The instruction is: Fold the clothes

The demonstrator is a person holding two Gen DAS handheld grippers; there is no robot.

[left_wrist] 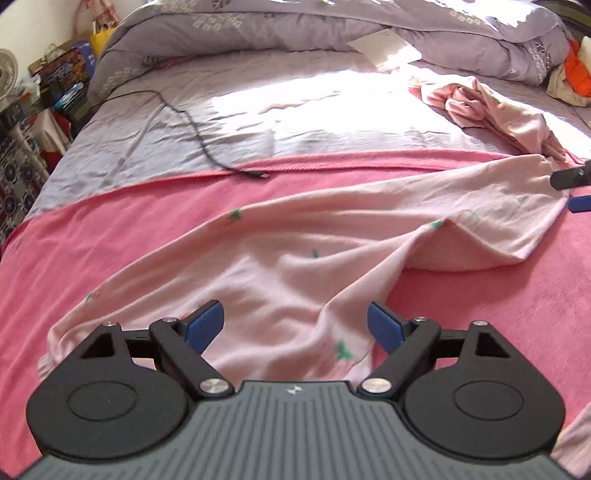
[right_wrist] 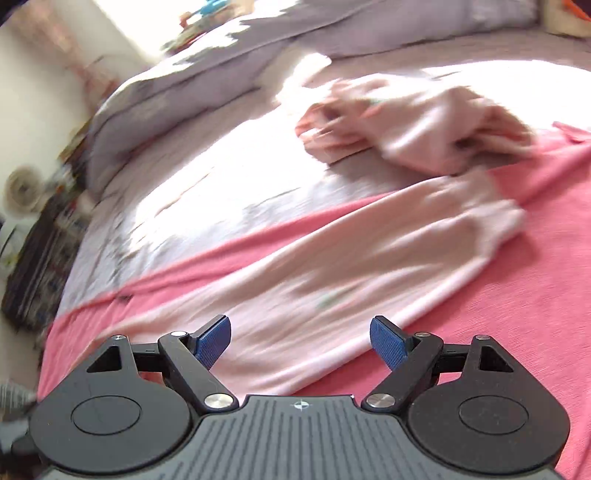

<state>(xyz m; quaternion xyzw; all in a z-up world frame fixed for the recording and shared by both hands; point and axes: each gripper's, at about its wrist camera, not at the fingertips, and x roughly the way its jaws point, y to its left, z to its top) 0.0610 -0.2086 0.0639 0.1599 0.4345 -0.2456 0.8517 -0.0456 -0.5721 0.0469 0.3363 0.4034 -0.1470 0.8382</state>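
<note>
Right now the left gripper (left_wrist: 295,325) is hovering low over a pale pink garment (left_wrist: 288,280) with small green motifs, its blue pads (left_wrist: 205,326) standing wide apart and gripping nothing, the cloth showing plainly in the gap between them. That garment is lying spread and rumpled across a bright pink blanket (left_wrist: 480,295) that is covering the near part of the bed, one portion stretching away to the right and folding back over itself near the far end. At the right edge of the left wrist view the tips of the right gripper (left_wrist: 570,190) are poking in, just beside that far end of the garment, though whether they are touching it I cannot tell. Beyond the blanket a lilac sheet (left_wrist: 147,140) is catching strong sunlight, with a black cable (left_wrist: 199,140) trailing across it down to the blanket's edge. A second pink garment (left_wrist: 476,99) is sitting bunched on the sheet near the right. A lilac duvet (left_wrist: 258,26) is lying heaped at the back. In the right wrist view, which is badly blurred, the right gripper (right_wrist: 301,341) is likewise spreading its pads (right_wrist: 388,347) wide over the pale garment (right_wrist: 332,266), holding nothing.
</note>
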